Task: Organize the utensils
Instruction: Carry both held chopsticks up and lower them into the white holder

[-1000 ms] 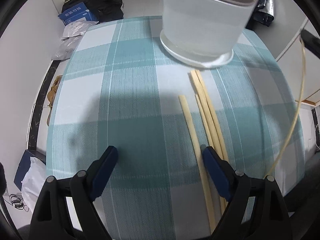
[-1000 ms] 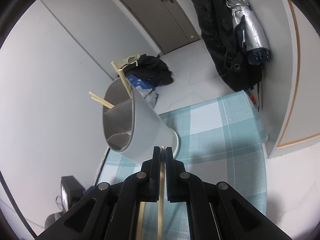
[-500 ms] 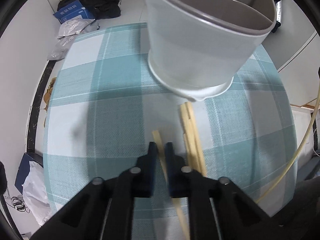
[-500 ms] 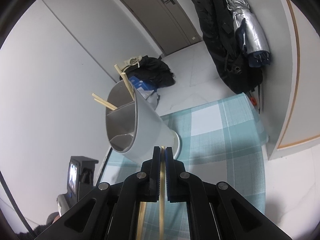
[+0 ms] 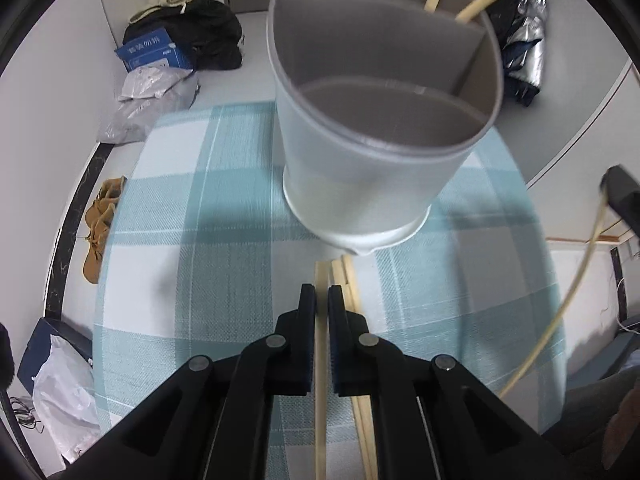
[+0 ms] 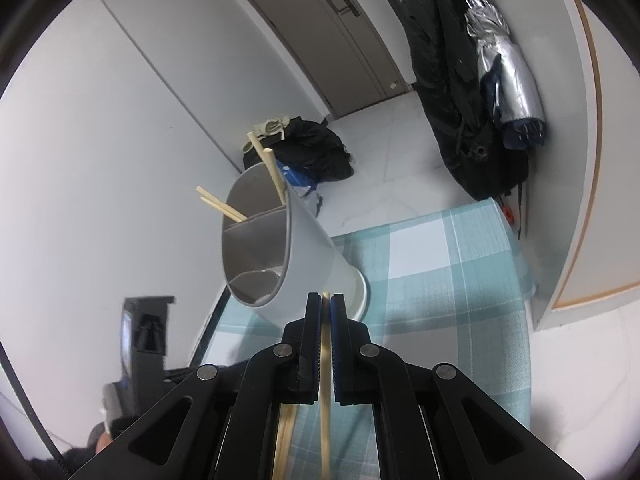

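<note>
A pale wooden chopstick is pinched between the closed black fingers of the left gripper, its tip reaching just past the fingertips toward the base of a tall, pale grey plastic utensil holder that is seen standing on a round table covered with a teal-and-white checked cloth. Several loose chopsticks of the same pale wood are seen lying on the cloth just beside the held one, their far ends close to the holder's foot. The holder is divided by inner walls into compartments, and more chopsticks are seen leaning out of its far compartment; the near, larger compartment is seen without utensils. In the right wrist view, a second pale wooden chopstick is clamped between the pressed-together fingers of the right gripper, held above the table with the divided holder just ahead and to the left. Beyond the table, a brown door, a dark coat hung with a silver folded umbrella, a black bag on the floor and a pair of tan shoes are visible.
</note>
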The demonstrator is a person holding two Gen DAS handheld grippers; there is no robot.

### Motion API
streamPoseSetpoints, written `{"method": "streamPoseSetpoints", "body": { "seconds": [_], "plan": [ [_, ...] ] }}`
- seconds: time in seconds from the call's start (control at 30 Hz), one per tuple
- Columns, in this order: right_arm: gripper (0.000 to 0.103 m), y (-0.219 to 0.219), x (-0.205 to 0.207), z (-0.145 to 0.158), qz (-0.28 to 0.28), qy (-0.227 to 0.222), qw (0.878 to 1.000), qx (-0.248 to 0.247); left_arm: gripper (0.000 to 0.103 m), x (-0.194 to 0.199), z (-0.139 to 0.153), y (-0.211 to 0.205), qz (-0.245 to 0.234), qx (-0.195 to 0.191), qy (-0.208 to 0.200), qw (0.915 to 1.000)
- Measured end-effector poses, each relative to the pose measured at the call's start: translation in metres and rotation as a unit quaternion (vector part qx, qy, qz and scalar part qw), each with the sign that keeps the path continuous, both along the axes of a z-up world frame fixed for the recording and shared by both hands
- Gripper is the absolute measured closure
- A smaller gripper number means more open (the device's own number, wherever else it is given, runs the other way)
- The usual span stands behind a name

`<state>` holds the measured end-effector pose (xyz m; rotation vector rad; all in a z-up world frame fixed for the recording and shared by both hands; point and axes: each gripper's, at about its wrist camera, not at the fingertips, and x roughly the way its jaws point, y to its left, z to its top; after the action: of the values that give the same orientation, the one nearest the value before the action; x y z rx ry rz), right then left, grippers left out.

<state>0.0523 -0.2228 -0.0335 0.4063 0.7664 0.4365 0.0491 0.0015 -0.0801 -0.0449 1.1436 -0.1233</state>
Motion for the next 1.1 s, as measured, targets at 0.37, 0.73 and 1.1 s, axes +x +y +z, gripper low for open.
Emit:
{"method": "streamPoseSetpoints", "body": {
  "seconds": [0.37,0.73,1.1],
  "plan": [
    [0.099,0.013,-0.019,0.016,0.012,-0.05,0.998,-0.021,0.101,-0.024,0.056,-0.002,0.0,-0.039,-0.09,0.9952],
    [0.099,0.033,-0.045,0.032,0.023,-0.106,0.993,-0.048,0.101,-0.039,0.086,0.01,-0.013,-0.066,-0.141,0.9877],
    [0.1,0.054,-0.067,0.039,0.028,-0.143,0.986,-0.087,0.101,-0.053,0.094,0.014,-0.02,-0.058,-0.144,0.9876]
  ]
}}
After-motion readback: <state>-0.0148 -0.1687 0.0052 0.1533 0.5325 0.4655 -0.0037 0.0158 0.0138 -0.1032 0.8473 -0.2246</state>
